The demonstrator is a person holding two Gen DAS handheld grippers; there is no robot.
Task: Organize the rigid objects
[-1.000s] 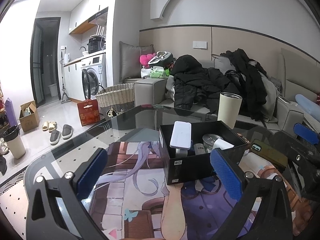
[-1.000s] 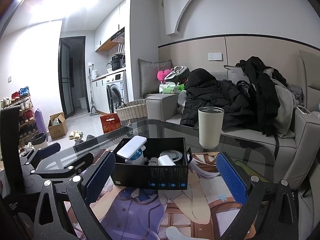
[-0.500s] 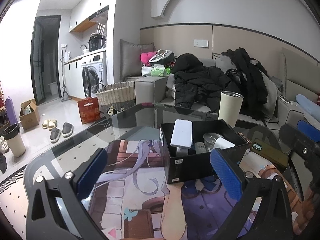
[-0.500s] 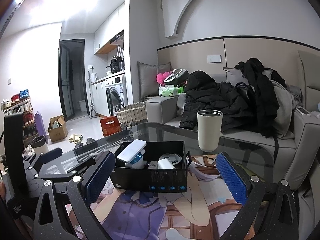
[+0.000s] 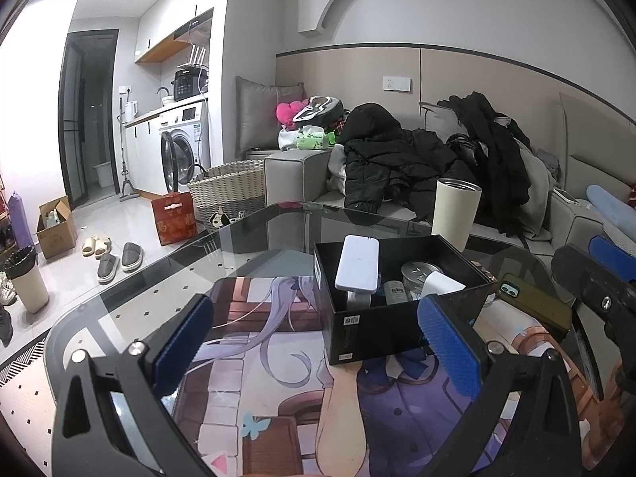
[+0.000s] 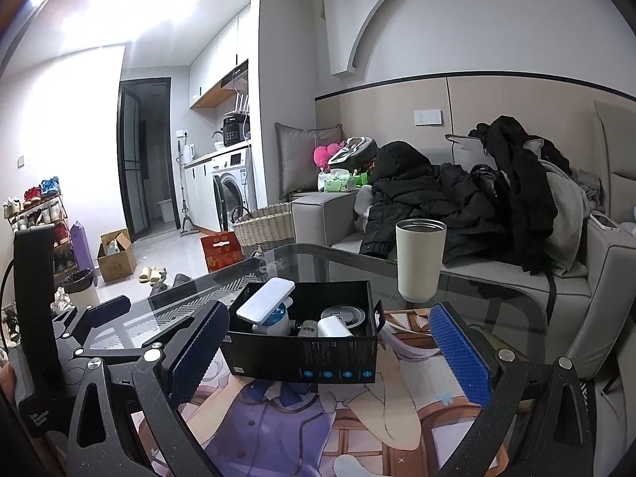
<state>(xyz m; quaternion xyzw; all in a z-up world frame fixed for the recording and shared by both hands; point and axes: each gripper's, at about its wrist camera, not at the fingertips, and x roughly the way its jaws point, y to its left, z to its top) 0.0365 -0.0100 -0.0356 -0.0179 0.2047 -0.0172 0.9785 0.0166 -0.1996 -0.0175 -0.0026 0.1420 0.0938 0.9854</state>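
Black box (image 5: 381, 330) lies ahead of both spread, empty hand-held grippers (image 5: 318, 342); contents partly hidden.

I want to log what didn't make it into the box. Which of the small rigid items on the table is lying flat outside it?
The olive-green phone, lying flat on the mat right of the black box. The white power bank and the small containers sit inside the box.

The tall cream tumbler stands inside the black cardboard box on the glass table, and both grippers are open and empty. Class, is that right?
Not quite. In the right wrist view the tall cream tumbler stands on the glass table behind the black cardboard box, not inside it. The left gripper and right gripper are indeed open and empty.
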